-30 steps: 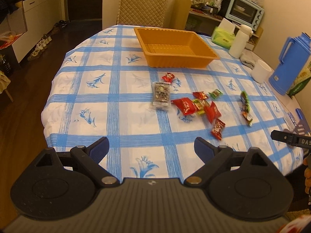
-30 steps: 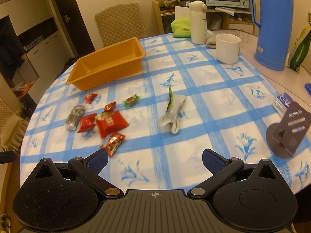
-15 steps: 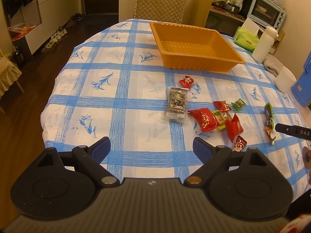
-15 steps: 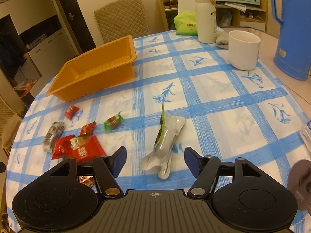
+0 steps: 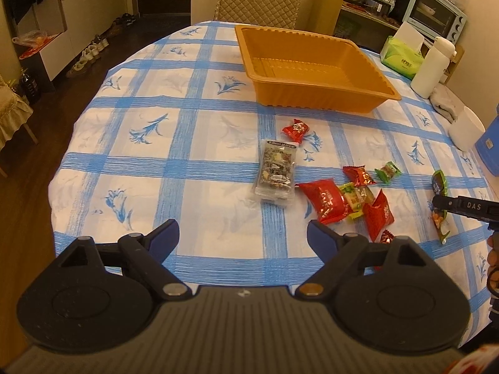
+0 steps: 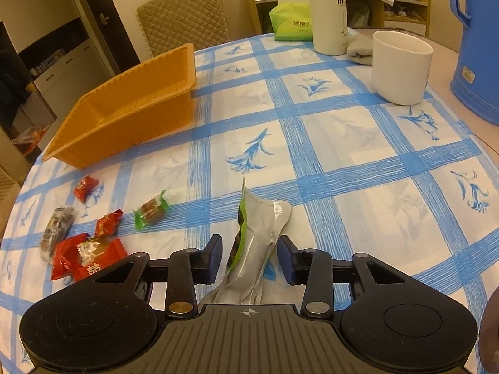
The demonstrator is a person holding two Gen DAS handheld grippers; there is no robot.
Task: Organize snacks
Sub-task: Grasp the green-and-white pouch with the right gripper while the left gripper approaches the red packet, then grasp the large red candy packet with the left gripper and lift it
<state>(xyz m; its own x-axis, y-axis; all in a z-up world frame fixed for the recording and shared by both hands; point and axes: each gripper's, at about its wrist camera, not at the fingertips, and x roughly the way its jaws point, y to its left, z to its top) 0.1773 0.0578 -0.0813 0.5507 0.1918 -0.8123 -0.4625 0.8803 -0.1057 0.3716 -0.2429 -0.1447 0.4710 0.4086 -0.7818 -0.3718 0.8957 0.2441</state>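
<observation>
Snack pouch (image 6: 255,243), right wrist view: on counter (image 6: 358,143) between my right claw (image 6: 249,257) pads, just closing, not yet pinching. Light, floppy, slick; grip mid-body. Left view: left claw (image 5: 243,238) released, snacks ahead.

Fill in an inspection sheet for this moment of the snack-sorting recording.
Surface: round table, blue-checked cloth.
Job's things: orange tray empty; red and green snacks loose beside clear packet; silver-green pouch.
Clutter: white mug, white bottle, tissue pack, blue jug.
Grippers: left claw open, nothing between; right claw has just been closing, pouch between, gaps showing.
Cables: nothing seen.
Surroundings: quilted chair, toaster oven.
</observation>
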